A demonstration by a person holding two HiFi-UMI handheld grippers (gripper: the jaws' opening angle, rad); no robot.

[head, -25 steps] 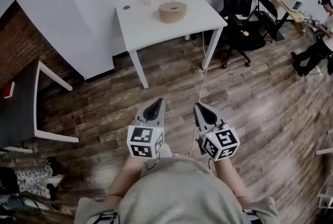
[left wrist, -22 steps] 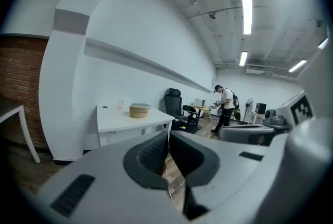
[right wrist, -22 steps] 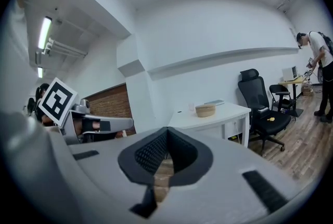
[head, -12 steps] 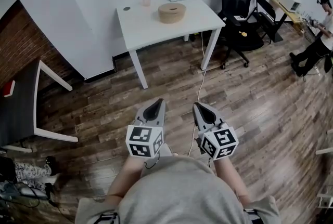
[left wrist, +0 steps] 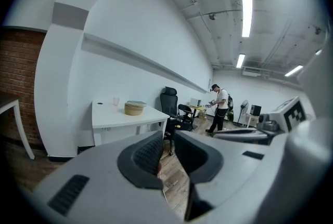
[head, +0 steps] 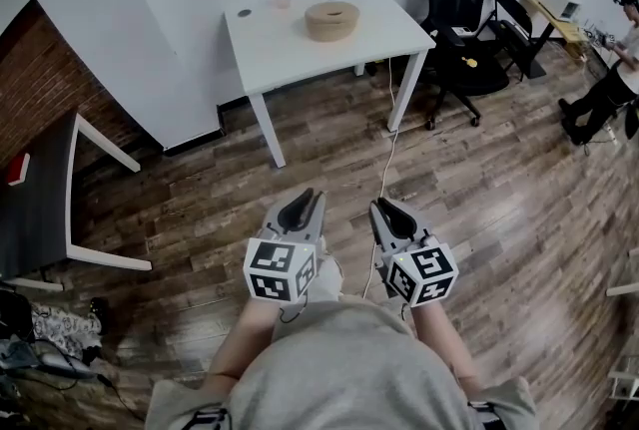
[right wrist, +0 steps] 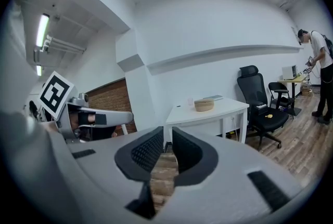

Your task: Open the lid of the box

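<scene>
Right now the grey two-jaw left gripper (head: 300,207) has just been easing its jaws a little apart, nothing between them; the round tan lidded box (head: 331,21) sits well ahead on the white rectangular table (head: 290,51), lid on; the grey right gripper (head: 391,211) has likewise just parted slightly — empty too. Jaws this narrow might shove the light box rather than straddle its lid.

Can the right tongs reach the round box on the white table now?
Probably not: the right tongs, jaws just opened a little with nothing between, are far from the round box; only bare floor lies between.
</scene>
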